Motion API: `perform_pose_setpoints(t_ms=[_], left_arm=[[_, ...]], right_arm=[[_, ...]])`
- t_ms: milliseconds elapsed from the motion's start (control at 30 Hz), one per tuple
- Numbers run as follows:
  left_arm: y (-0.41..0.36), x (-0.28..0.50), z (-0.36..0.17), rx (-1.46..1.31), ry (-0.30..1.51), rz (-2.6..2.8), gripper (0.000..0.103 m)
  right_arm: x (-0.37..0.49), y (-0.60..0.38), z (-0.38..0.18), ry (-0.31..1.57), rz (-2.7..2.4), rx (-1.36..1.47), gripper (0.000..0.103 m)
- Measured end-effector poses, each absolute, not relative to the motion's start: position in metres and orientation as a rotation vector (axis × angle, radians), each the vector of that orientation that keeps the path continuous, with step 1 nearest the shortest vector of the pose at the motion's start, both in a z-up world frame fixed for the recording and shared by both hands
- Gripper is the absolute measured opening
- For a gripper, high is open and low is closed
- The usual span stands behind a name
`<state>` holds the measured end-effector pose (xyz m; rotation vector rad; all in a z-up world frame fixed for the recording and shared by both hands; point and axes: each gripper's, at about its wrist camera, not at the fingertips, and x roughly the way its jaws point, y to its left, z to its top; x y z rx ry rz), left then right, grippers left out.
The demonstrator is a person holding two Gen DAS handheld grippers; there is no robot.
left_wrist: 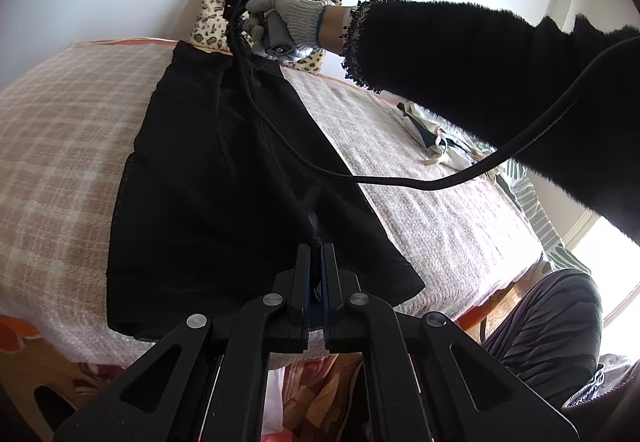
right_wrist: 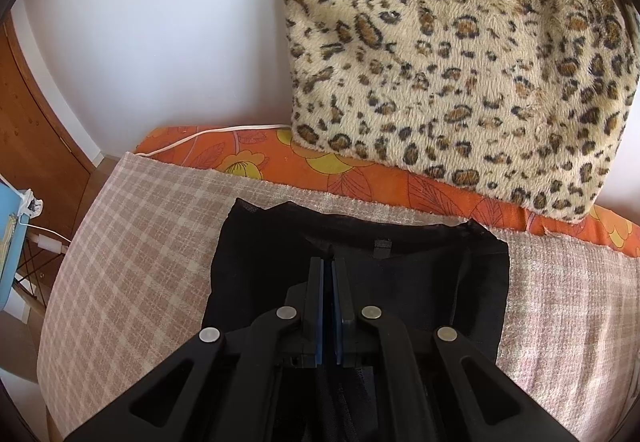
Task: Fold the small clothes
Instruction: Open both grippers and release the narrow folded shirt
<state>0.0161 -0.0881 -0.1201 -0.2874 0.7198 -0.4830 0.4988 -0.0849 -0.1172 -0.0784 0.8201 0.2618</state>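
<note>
A black garment (left_wrist: 224, 177), seemingly shorts, lies spread on a beige plaid blanket (left_wrist: 64, 145) over the bed. My left gripper (left_wrist: 319, 246) is shut on a raised pinch of the fabric near the garment's near hem. At the far waistband end, a gloved hand (left_wrist: 288, 21) holds the other tool down against the cloth. In the right wrist view the black garment (right_wrist: 264, 262) fills the middle. My right gripper (right_wrist: 330, 261) is shut there, with a small bunch of cloth at its tips just below the waistband (right_wrist: 400, 226).
A leopard-print cushion (right_wrist: 460, 53) leans on the white wall behind the garment, over an orange floral sheet (right_wrist: 320, 165). A black cable (left_wrist: 400, 183) drapes across the bed. Light clothes (left_wrist: 436, 139) lie at the right; a person's striped trouser leg (left_wrist: 548, 326) is by the bed edge.
</note>
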Motion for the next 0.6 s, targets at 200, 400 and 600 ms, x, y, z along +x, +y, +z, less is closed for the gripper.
perform_pose_setpoints(t_ms=[200,400,600], left_arm=[[-0.086,0.018,-0.123,-0.299,0.777,-0.463,0.015],[-0.077,0.009,-0.114,-0.289,0.745,-0.436,0.042],[-0.065,0.003,-0.105,-0.265,0.725,-0.428,0.042]], right_arm=[[0.493,-0.092,-0.104,0.801,0.31,0.005,0.059],[0.471,-0.108,-0.077,0.752,0.347,0.028,0.059],[0.431,-0.145,-0.057,0.719,0.359,0.092,0.059]])
